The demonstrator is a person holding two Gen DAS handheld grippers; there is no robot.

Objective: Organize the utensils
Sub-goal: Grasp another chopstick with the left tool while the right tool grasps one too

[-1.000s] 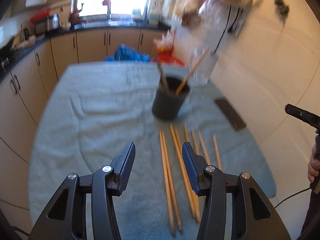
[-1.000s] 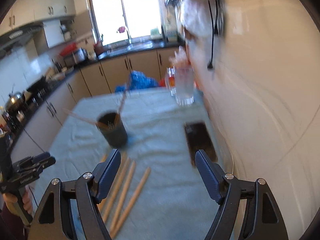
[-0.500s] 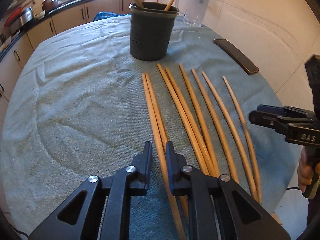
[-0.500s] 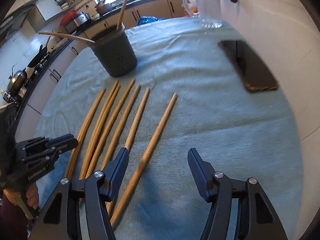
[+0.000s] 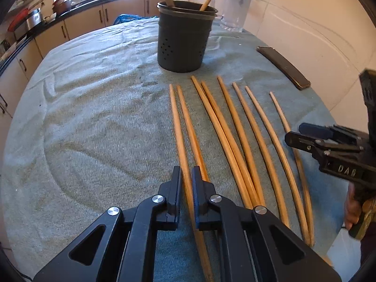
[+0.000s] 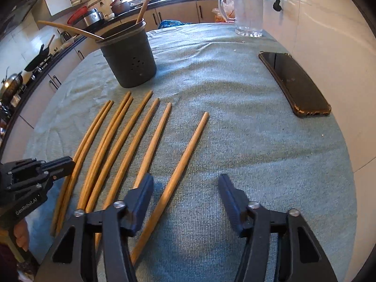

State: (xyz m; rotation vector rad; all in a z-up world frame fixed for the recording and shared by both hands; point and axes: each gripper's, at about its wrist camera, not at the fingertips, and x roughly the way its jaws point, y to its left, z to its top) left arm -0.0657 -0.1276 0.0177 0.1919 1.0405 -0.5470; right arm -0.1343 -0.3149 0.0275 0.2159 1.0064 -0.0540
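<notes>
The right hand-held gripper bears "DAS"; the left hand-held gripper bears "GenRobot.AI".

The counter is covered by a grey-green towel. Directly on the towel: a dark perforated holder, eight wooden chopsticks laid in a row, a black phone, and a clear glass jug.

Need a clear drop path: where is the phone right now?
The phone lies flat on the cloth at the table's right edge by the wall, right of the black holder and nearer than the glass jug.
</notes>
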